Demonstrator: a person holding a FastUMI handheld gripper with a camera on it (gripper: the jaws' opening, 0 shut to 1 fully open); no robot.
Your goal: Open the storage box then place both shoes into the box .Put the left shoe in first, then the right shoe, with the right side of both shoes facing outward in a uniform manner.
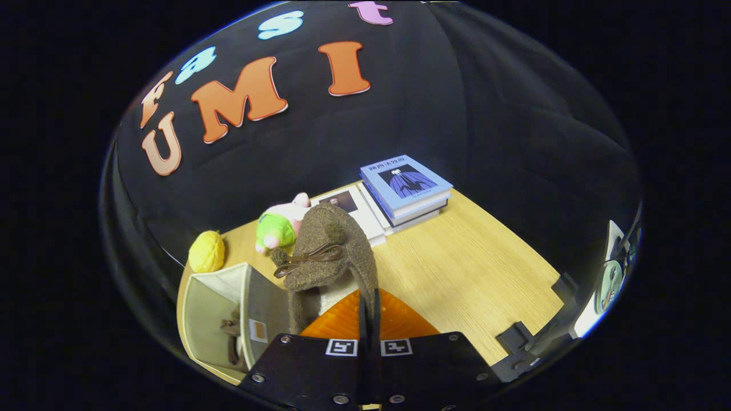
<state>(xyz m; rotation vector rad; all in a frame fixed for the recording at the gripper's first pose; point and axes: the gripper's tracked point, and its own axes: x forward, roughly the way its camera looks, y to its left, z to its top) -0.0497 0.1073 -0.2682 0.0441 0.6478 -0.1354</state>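
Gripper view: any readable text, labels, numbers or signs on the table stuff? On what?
Nothing can be quoted.
Blue book: title line on its cover, too blurred to read.
White book beside it: a picture, no legible words.
Storage box: small tag, too small to read.
Claw, shut on the brown shoe: two square coded markers, pattern only, no words or numbers.

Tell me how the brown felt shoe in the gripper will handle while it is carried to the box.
The brown shoe looks like soft felt, so it will probably flex rather than stay stiff. The gripper pinches only its thin edge, so it may swing or sag. It seems light for its size, and the fuzzy surface should resist slipping on the way to the open box.
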